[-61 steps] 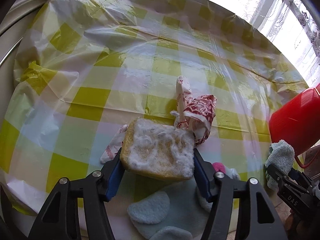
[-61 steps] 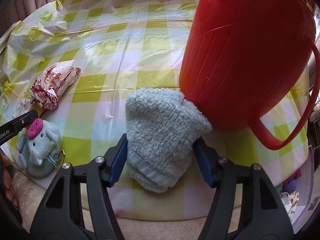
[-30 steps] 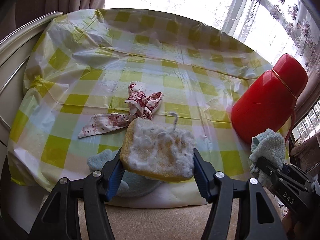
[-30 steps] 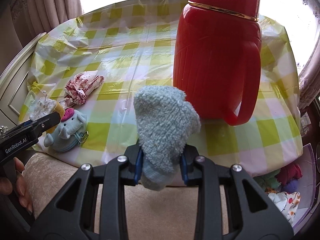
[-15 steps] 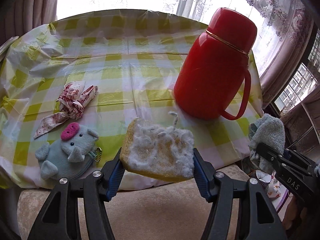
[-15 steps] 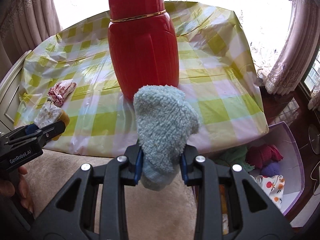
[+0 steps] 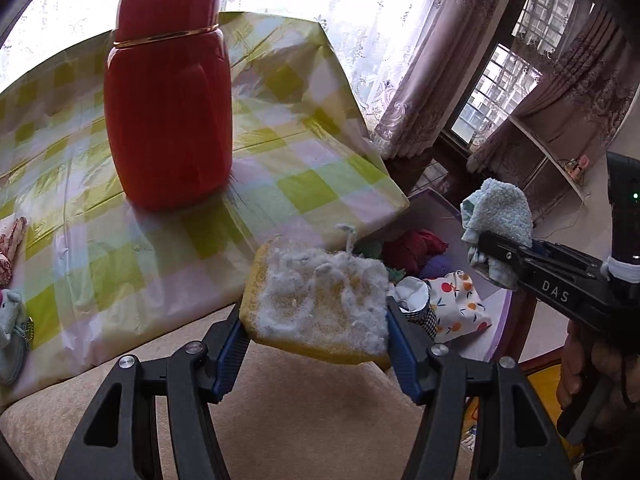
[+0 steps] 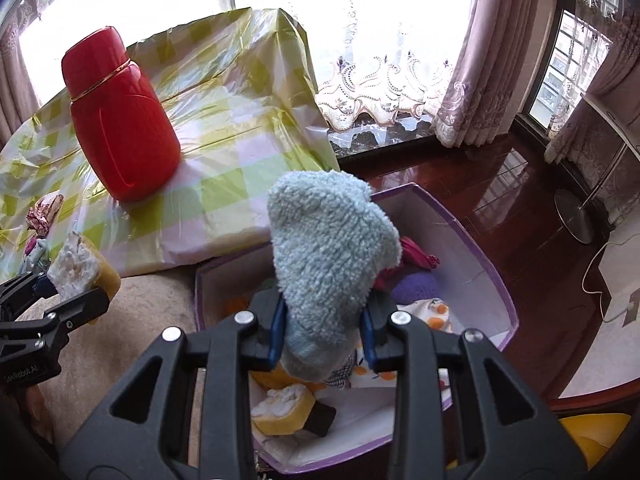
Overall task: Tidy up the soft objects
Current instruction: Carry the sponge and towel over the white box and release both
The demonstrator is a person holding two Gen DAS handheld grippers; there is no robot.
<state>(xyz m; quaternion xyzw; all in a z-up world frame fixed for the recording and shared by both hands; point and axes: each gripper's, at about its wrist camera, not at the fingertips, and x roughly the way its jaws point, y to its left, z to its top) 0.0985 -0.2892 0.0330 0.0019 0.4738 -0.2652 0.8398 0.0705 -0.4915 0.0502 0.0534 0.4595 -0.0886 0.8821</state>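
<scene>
My left gripper is shut on a yellow sponge with a white fluffy top, held over the beige seat beside the table's corner. My right gripper is shut on a light blue fluffy cloth, which hangs above a white box with a purple rim on the floor. The left wrist view shows that cloth and the right gripper at the right, over the box. In the right wrist view the sponge and left gripper sit at the left edge.
A tall red thermos stands on the yellow checked tablecloth. A blue elephant toy and a red-patterned cloth lie at the table's left. The box holds red, purple and fruit-print items and another yellow sponge.
Both grippers have swung right, away from the table, each keeping its load. The box on the floor has come into view under the right gripper.
</scene>
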